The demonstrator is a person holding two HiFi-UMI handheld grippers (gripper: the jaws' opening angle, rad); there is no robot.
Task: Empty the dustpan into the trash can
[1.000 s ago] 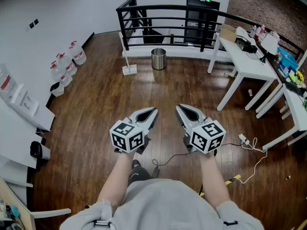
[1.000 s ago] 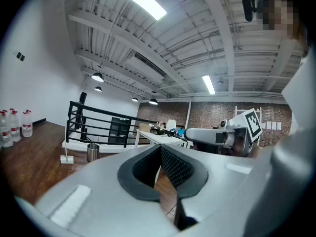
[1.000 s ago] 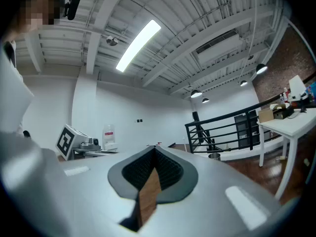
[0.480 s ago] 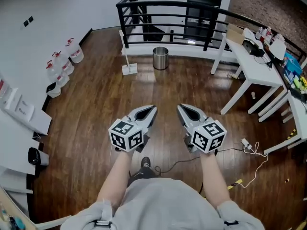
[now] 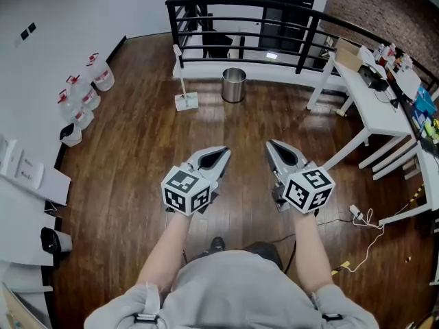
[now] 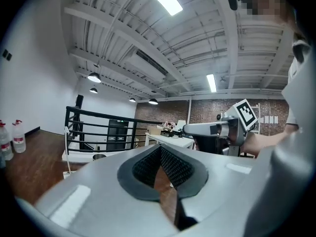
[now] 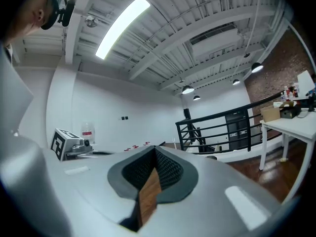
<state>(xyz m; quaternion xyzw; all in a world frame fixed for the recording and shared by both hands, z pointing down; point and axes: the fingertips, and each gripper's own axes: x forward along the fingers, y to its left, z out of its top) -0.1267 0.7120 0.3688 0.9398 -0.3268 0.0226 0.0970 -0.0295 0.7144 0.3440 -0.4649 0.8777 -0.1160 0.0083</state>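
The person is holding both claws out level over the dark wooden floor, side by side and apart. The left claw is pressing its jaws together on nothing. The right claw is doing the same, with its pads meeting at the tips. The white long-handled dustpan is standing on the floor at the far side, well apart from both claws, with its handle upright before the black metal railing. The shiny round metal trash can is sitting near it, to its right. A white bench is standing at the far right.
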